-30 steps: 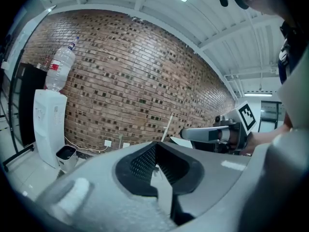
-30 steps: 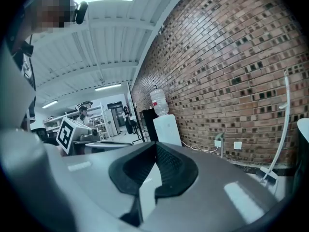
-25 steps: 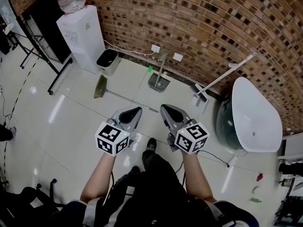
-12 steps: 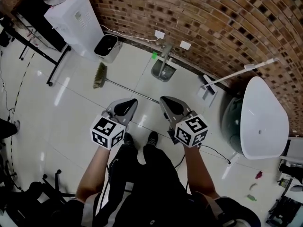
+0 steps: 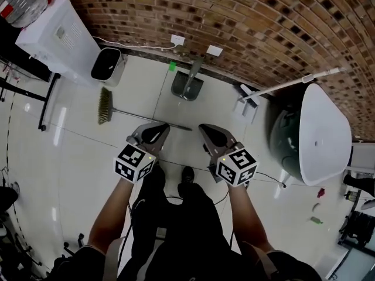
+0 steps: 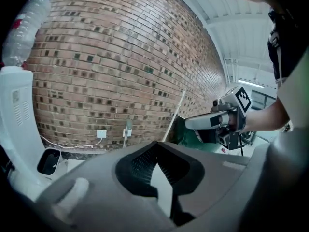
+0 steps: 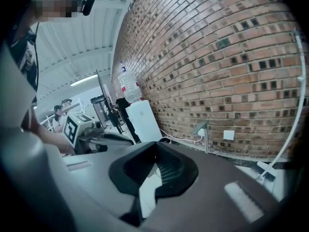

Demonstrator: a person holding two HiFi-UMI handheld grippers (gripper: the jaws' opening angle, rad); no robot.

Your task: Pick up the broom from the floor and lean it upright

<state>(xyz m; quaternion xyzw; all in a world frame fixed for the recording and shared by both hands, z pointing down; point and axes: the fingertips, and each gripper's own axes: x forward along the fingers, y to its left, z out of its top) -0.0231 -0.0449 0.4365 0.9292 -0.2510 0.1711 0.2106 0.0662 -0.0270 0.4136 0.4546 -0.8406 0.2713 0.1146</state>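
The broom (image 5: 106,105) lies flat on the pale tiled floor, its bristle head at the left. Its thin handle (image 5: 146,119) runs right and ends between my two grippers. In the head view my left gripper (image 5: 164,125) hovers above the handle's right part, jaws shut and empty. My right gripper (image 5: 202,128) hangs just right of the handle's end, also shut and empty. In the left gripper view the closed tips (image 6: 155,143) point at the brick wall, and the right gripper (image 6: 215,122) shows alongside. The right gripper view shows closed tips (image 7: 155,144) and the left gripper (image 7: 104,138). Neither gripper view shows the broom.
A dustpan (image 5: 187,85) stands against the brick wall (image 5: 252,16) straight ahead. A water dispenser (image 5: 55,37) and a small bin (image 5: 105,65) are at the back left. A white long-handled mop (image 5: 290,84) and a large green-and-white tub (image 5: 319,136) are at the right. My feet stand just behind the grippers.
Both grippers have come down and forward towards the broom handle, staying shut. The wall and the broom sit nearer in the head view.
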